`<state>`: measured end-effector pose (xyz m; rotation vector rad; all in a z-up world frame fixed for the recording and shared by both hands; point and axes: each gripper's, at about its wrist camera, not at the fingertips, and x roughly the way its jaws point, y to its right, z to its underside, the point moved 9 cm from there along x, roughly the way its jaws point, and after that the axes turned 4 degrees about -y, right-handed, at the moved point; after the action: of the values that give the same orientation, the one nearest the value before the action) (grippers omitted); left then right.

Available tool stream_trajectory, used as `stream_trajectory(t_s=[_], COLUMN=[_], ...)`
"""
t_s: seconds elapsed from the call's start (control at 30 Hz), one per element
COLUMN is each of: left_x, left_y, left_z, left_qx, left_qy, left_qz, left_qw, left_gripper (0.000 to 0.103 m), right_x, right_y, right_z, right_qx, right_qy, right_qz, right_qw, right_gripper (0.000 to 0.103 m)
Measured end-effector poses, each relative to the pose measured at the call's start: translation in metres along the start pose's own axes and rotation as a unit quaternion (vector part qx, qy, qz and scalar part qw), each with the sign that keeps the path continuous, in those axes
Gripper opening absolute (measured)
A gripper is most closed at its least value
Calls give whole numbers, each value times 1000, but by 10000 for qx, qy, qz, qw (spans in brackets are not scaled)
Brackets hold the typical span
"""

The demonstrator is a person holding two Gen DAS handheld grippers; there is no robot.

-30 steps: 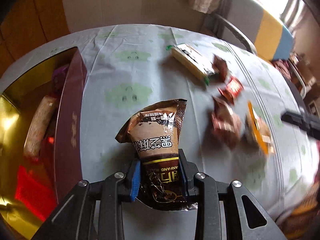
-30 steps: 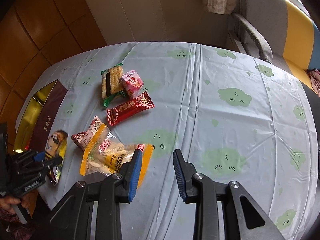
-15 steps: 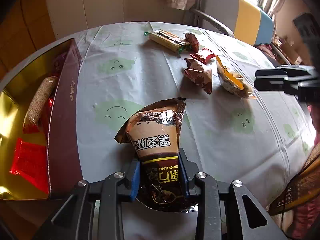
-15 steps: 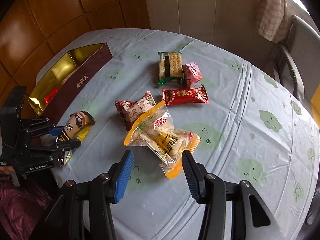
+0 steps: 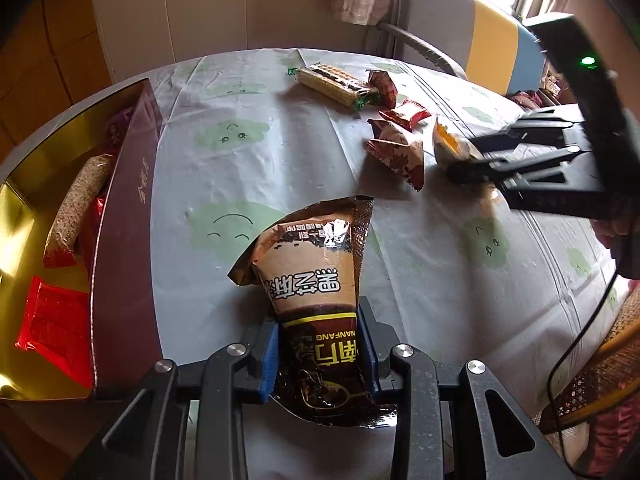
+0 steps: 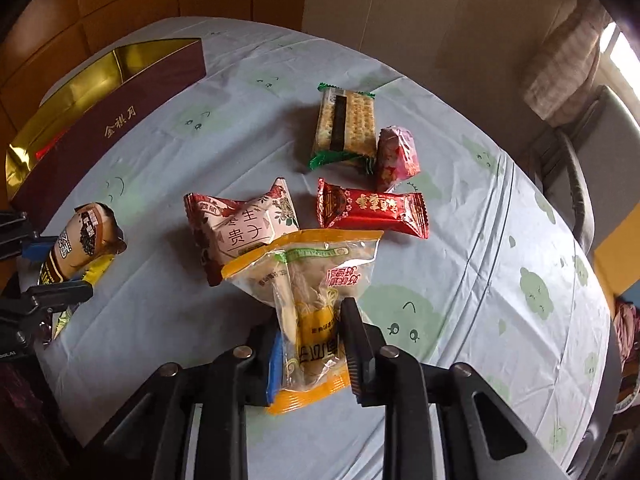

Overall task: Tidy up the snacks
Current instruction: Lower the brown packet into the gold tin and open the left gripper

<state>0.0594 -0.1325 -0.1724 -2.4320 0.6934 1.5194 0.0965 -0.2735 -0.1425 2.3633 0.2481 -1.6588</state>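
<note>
Left hand-held gripper (image 5: 320,354): in the left wrist view its blue-padded jaws are clamped narrow on the lower part of a brown-and-tan foil snack pouch with printed lettering (image 5: 316,280), which stands up from the jaws at 6 o'clock above the pale blue cloud-print table (image 5: 280,152). At 9 o'clock sits a maroon rectangular gift box with a gold-foil interior (image 5: 124,240). Contents visible inside: a long tan grain bar in a clear wrapper (image 5: 78,196), a glossy red foil packet (image 5: 56,320) and a purplish item at the far end, too blurred to identify. Loose packets lie from 12 to 2 o'clock. The right hand-held gripper (image 5: 464,170) enters at 3 o'clock.

Right wrist view: the right hand-held gripper (image 6: 312,352) is closing, and its pads press on a clear plastic snack bag with orange edges (image 6: 312,280) at 6 o'clock, resting on the table. Just beyond, touching the bag, lies a pink-and-red pillow packet (image 6: 244,228). At 1 o'clock lie a red foil bar wrapper (image 6: 372,210), a green-edged cracker pack (image 6: 346,124) and a small pink wrapped sweet (image 6: 396,158). The box stands at 10 o'clock.

Progress assessment: partially complete. At least three items are boxed; two are gripped but not yet boxed; four remain loose on the table.
</note>
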Motion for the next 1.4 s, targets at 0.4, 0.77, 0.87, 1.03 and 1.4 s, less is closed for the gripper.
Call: stream_trajectory(t_s=[0.4, 0.77, 0.87, 1.03, 1.4], left_x=[-23, -105, -112, -106, -33], left_y=[5, -82, -138, -209, -267], left_z=[-2, -33, -34, -31, -65], left_qx=[177, -1120, -1763, -2257, -1889], left_qy=[217, 878, 931, 758, 79], left_qz=[-59, 186, 52, -475, -1071], left_qw=[9996, 9897, 9799, 9701, 9761], left_gripper=[31, 31, 31, 31, 31], right_x=[11, 6, 6, 7, 7], right_y=[11, 4, 3, 2, 3], right_z=[-5, 0, 0, 0, 0], right_qx=[291, 205, 170, 100, 88], right_qy=[24, 34, 33, 17, 7], right_qz=[-211, -81, -42, 41, 42], right_qw=[9994, 9998, 9998, 9999, 10000], right_gripper=[27, 27, 27, 28, 28])
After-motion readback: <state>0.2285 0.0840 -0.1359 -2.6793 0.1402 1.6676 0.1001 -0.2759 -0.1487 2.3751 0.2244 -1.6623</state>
